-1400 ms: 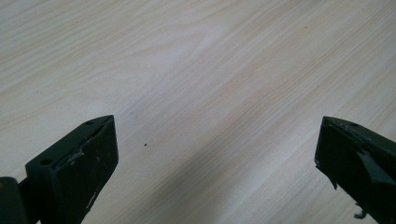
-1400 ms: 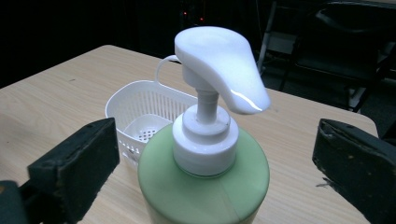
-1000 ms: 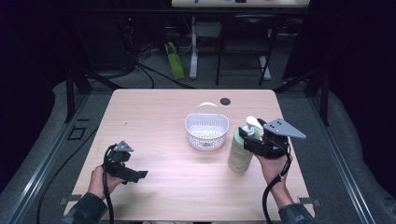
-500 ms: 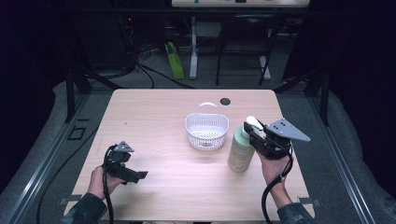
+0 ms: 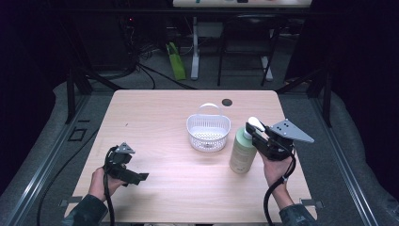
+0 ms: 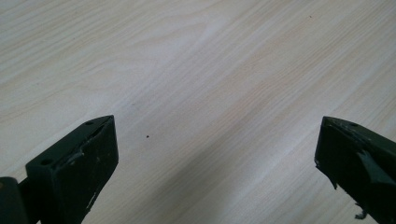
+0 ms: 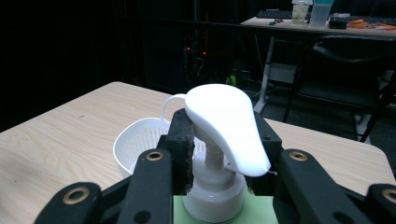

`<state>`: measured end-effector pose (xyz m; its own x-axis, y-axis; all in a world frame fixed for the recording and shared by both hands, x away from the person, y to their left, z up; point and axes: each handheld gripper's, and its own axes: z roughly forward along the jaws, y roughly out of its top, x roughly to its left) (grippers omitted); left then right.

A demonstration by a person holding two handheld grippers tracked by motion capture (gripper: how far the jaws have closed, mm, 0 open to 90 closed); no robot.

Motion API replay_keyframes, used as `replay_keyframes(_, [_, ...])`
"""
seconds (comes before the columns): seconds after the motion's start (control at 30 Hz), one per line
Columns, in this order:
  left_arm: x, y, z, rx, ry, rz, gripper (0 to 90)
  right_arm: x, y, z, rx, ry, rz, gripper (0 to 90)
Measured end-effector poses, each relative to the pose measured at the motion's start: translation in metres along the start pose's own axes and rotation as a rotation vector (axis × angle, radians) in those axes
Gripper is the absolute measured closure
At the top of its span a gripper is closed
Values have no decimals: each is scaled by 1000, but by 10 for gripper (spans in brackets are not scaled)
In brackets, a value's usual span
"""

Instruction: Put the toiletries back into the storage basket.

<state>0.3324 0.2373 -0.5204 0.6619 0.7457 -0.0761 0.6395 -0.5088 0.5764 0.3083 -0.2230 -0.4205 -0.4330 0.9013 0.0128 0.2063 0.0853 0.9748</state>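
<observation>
pump bottle [image 5: 243,151], one of it, stands upright on the tabletop [image 5: 155,113] toward the right side, just beside and in front of the basket [image 5: 208,133]. its body is a smooth pale green cylinder with rounded shoulders; on top sits a glossy white plastic pump [image 7: 227,125] with a broad teardrop head on a thin stem above a ribbed-looking white collar. the right gripper [image 5: 257,135], black with a grey three-cornered plate and a trailing cable, has its fingers [image 7: 183,140] closed in on the neck of the bottle under the pump head, one on each side, in the right gripper view.

the single basket is white plastic, round and bowl-shaped, its wall and floor a fine perforated mesh, with one thin arched handle rising at its far rim. it sits near the middle of the tabletop, apart from the left gripper [image 5: 136,177].

the left gripper lies low at the near left, held in the person's left hand [image 5: 99,181]. its two matte black fingers [image 6: 81,163], blocky and scuffed at the edges, stand wide apart with nothing between them, only bare wood below.

the tabletop is light wood-grain laminate, rectangular with rounded corners, and has one small dark round disc [image 5: 227,102] near its far edge. around it the room is dark: grey floor, black cables, metal stand legs, one green object [image 5: 177,68] leaning on the floor, and a second desk [image 7: 322,25] behind with bottles on it.
</observation>
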Motion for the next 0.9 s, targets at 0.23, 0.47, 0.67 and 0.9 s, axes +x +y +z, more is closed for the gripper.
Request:
replay_keyframes(0.23, [-1,0,-1,5,-9,9,0,1,4,-2,-4,11,-11,676])
replay_keyframes(0.47, [1,-1,0,-2,-6,-3,0,2,6,-3,5,21,-20,677])
replay_keyframes(0.67, [3,-2,2,-2,-11,-9,0,4,10,-4,8,33,-26,677])
replay_keyframes(0.9, [3,-4,4,3,20,-19,0,3,16,-7,9,42,-29,677])
